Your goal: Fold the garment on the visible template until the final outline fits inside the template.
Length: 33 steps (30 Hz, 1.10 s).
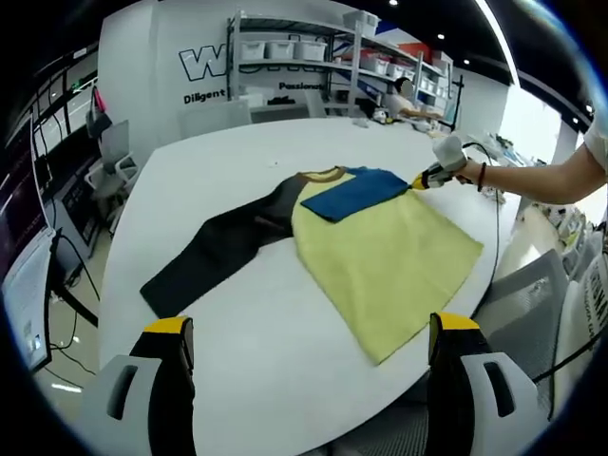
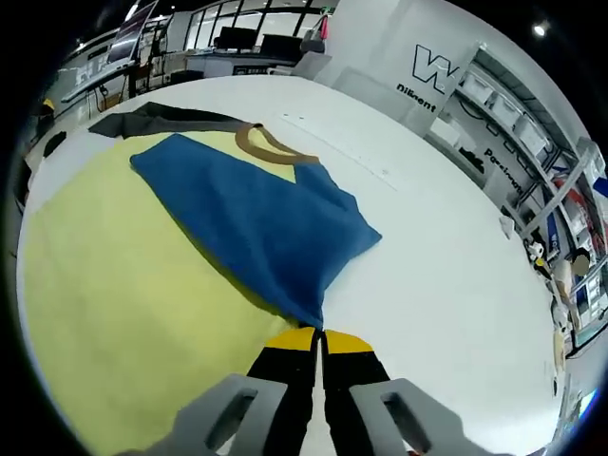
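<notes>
Garment first: the yellow-bodied shirt with one blue sleeve and one dark grey sleeve (image 1: 380, 256) lies spread flat on the white rounded tabletop (image 1: 256, 361), so use its tan collar (image 1: 323, 175) as your landmark. The blue sleeve (image 2: 256, 223) has been laid across the yellow body just beside that collar, which reads as the first inward fold. The dark grey sleeve (image 1: 218, 252) stretches straight out from the collar on the opposite side, flat on the tabletop and unfolded.

Your right gripper (image 2: 318, 340) has its yellow-tipped fingers pressed together at the cuff end of the blue sleeve, the end farthest from the collar; the cloth tip seems pinched between them, though the contact is hard to make out. Holding the cuff gives you control over where the sleeve lands.

Your left gripper (image 1: 309, 337) hangs well back from the collar, over bare tabletop near the shirt's hem, fingers spread wide and grasping nothing, free for the grey sleeve.

No template outline is distinguishable around the shirt.
</notes>
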Each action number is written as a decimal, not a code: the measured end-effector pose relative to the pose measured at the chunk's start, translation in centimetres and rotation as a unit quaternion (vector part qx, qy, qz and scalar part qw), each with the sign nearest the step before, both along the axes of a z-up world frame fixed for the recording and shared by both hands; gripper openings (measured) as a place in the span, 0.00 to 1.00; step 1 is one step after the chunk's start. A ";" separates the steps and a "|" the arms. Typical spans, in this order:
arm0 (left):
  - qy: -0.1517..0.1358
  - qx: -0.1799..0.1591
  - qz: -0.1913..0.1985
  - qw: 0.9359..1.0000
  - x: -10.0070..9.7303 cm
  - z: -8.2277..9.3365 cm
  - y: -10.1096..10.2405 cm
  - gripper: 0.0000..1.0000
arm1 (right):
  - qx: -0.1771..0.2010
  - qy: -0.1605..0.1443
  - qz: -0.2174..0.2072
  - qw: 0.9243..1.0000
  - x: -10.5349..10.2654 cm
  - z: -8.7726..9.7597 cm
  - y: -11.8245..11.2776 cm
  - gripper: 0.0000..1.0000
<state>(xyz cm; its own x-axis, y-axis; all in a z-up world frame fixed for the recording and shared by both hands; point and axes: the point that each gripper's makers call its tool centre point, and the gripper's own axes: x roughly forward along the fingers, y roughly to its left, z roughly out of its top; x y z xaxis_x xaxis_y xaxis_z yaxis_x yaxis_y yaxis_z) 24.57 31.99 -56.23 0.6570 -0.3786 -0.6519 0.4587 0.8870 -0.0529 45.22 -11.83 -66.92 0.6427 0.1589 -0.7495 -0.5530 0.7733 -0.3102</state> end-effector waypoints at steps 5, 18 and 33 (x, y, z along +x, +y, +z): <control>-0.009 -0.008 0.016 1.000 0.8 0.3 0.4 0.99 | -0.003 0.004 -0.010 1.000 0.2 0.0 -0.8 0.00; -0.006 -0.004 0.028 1.000 1.1 0.1 1.1 0.99 | 0.005 0.006 -0.038 0.999 0.3 0.0 -1.6 0.00; -0.005 -0.007 0.048 0.999 2.6 0.2 1.6 0.99 | 0.097 -0.027 -0.072 0.992 -0.3 2.9 -0.5 0.21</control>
